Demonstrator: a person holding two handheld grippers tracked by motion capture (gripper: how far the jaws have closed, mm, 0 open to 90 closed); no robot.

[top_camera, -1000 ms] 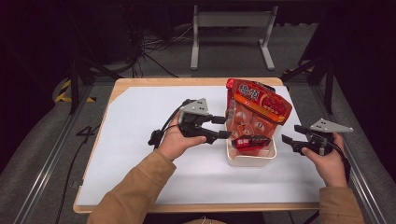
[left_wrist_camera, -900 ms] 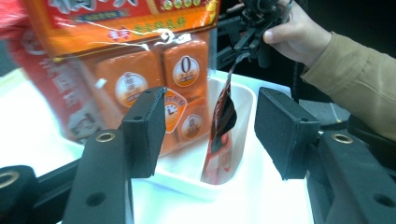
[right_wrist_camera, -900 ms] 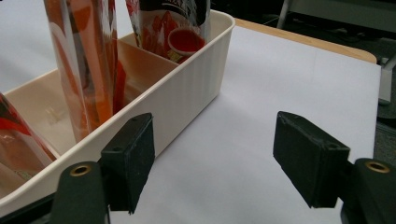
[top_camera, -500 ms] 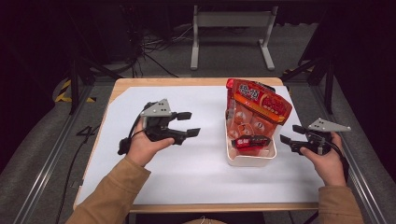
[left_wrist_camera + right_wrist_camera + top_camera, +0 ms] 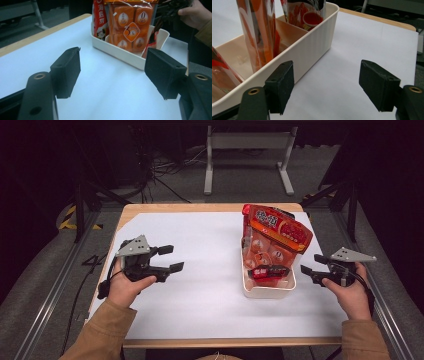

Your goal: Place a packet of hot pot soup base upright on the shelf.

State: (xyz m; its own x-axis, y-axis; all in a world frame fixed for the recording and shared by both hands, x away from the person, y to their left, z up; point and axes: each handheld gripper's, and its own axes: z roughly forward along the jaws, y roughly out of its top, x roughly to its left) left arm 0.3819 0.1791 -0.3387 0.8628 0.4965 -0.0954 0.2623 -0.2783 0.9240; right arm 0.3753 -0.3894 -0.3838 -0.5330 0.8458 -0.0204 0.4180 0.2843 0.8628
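White paper covers the worktop [image 5: 200, 285], and nearest to us both hands hold their tools low over it. We read this as the pause after a packet went into the bin: our left gripper [image 5: 167, 259] has drawn clear to the left, its jaws just opened wider and now spread with nothing between them. In the left gripper view only bare paper lies between its pads [image 5: 67, 71].

Our right gripper [image 5: 311, 265] rests just beside the cream storage bin [image 5: 267, 292], jaws apart and empty; in the right gripper view the bin's ribbed wall [image 5: 312, 50] stands just off the left pad, not touching so far as we can tell.

Ahead of the left jaws, well apart, the bin holds the snack packets [image 5: 272, 232], red and orange, standing upright and leaning; a smaller dark red packet [image 5: 267, 271] lies at its near end.

We judge the packing step done. Next, we would either fetch another item or steady the leaning packets, which calls for a level approach from the side.
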